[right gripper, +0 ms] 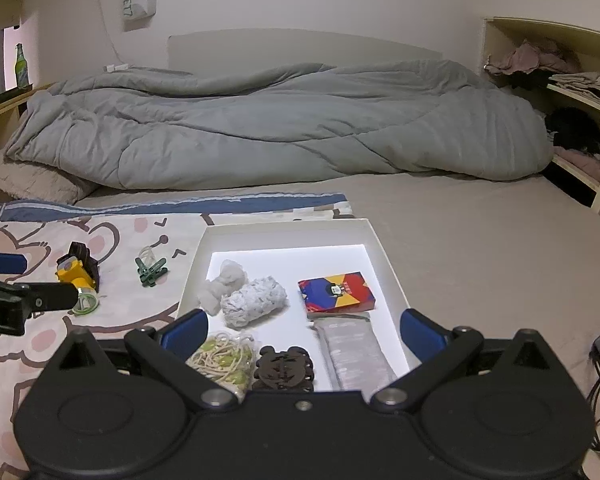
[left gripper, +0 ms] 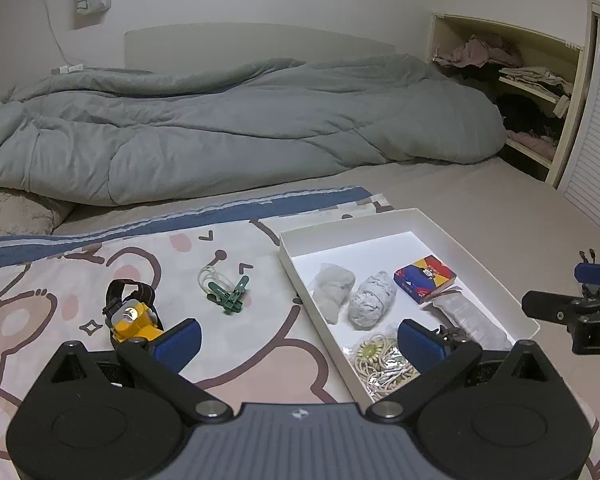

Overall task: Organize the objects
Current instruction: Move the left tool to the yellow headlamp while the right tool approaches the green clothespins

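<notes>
- Left gripper [left gripper: 298, 338] spread, empty, over the box [left gripper: 496, 276] edge, lower centre.
- Right gripper [right gripper: 304, 330] spread, empty, over the box's contents.
- Only the right view shows the dark clip [right gripper: 283, 368], lower centre, and the tape ring [right gripper: 86, 302], left.
- Headlamp [left gripper: 134, 320] and pegs [left gripper: 230, 296] lie left of the box.

The left gripper [left gripper: 298, 340], a black two-finger tool with a grey ribbed body and blue padded fingertips [left gripper: 180, 342], is held low and level, pointing toward the far side of the scene. Its jaws stand wide apart with nothing between them. In the right wrist view it shows at the far left edge as a black arm with a blue pad, side-on.

The right gripper [right gripper: 304, 334], of the same black build with blue padded fingertips [right gripper: 420, 332], points the same way and sits to the right of the left one. Its jaws are likewise spread wide and hold nothing.
</notes>
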Action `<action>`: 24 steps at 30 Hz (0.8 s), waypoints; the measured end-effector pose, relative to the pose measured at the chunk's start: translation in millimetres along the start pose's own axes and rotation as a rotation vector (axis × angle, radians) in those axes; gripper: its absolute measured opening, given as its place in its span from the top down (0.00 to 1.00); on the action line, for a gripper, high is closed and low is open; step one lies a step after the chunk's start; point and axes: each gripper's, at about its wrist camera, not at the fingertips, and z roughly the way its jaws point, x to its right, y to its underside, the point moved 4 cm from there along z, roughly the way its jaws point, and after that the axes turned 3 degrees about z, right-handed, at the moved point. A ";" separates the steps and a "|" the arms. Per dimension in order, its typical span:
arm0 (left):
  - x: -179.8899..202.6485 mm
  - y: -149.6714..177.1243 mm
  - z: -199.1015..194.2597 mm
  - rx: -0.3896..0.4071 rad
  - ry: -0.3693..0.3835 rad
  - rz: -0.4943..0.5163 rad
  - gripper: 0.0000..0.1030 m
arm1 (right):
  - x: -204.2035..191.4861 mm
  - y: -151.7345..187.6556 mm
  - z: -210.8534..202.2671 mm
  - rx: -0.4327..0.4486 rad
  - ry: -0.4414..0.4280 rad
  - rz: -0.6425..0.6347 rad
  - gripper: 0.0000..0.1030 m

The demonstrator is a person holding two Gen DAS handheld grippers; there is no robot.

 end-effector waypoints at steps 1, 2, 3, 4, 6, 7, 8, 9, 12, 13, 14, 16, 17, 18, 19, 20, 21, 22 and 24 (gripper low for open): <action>-0.9 -0.1 -0.3 0.001 -0.002 0.001 0.00 | -0.9 0.4 -0.1 -0.001 -0.001 -0.002 0.00; -2.4 0.1 -0.5 0.001 -0.004 0.000 0.00 | -1.8 0.4 0.2 -0.001 -0.002 -0.005 0.00; -3.4 0.5 -0.9 0.001 -0.006 -0.001 0.00 | -2.4 0.9 0.0 -0.001 -0.002 -0.006 0.00; -5.5 0.9 -1.2 0.001 -0.007 -0.002 0.00 | -3.0 1.3 0.3 -0.002 -0.002 -0.007 0.00; -9.0 2.0 -2.0 0.002 -0.014 -0.003 0.00 | -3.8 1.4 1.1 -0.004 -0.004 -0.008 0.00; -10.9 2.5 -2.4 0.002 -0.019 -0.002 0.00 | -4.1 1.1 1.5 -0.004 -0.004 -0.006 0.00; -13.3 3.2 -2.9 0.003 -0.026 -0.001 0.00 | -4.4 0.8 2.2 -0.003 -0.004 -0.004 0.00; -15.8 4.3 -3.3 0.003 -0.033 -0.003 0.00 | -4.9 0.5 2.7 -0.003 -0.003 -0.001 0.00; -26.1 7.4 -5.6 -0.001 -0.051 -0.017 0.00 | -7.0 -0.9 5.7 -0.001 -0.006 0.014 0.00; -29.9 8.1 -6.7 -0.001 -0.058 -0.020 0.00 | -7.8 -1.0 6.7 -0.002 -0.010 0.020 0.00; -33.9 8.7 -8.0 0.000 -0.065 -0.025 0.00 | -9.2 -1.5 7.8 -0.004 -0.013 0.025 0.00; -42.5 9.8 -11.0 0.002 -0.077 -0.037 0.00 | -13.1 -2.0 11.0 -0.005 -0.016 0.028 0.00; -46.7 10.4 -12.4 0.003 -0.083 -0.043 0.00 | -16.1 -2.3 12.9 -0.005 -0.017 0.027 0.00; -50.8 10.8 -13.6 0.003 -0.088 -0.049 0.00 | -19.3 -2.3 14.6 -0.005 -0.020 0.026 0.00; -55.3 11.3 -15.0 0.004 -0.093 -0.055 0.00 | -22.6 -2.5 16.4 -0.007 -0.024 0.023 0.00; -59.4 11.9 -16.3 0.005 -0.099 -0.060 0.00 | -26.4 -3.0 18.7 -0.009 -0.030 0.022 0.00; -63.5 12.8 -17.9 0.007 -0.106 -0.065 0.00 | -30.2 -3.1 19.8 -0.010 -0.035 0.021 0.00; -68.3 13.5 -19.4 0.008 -0.114 -0.070 0.00 | -34.8 -3.5 21.4 -0.011 -0.041 0.018 0.00; -75.9 15.0 -22.2 0.012 -0.126 -0.077 0.00 | -43.0 -4.6 23.3 -0.009 -0.051 0.011 0.00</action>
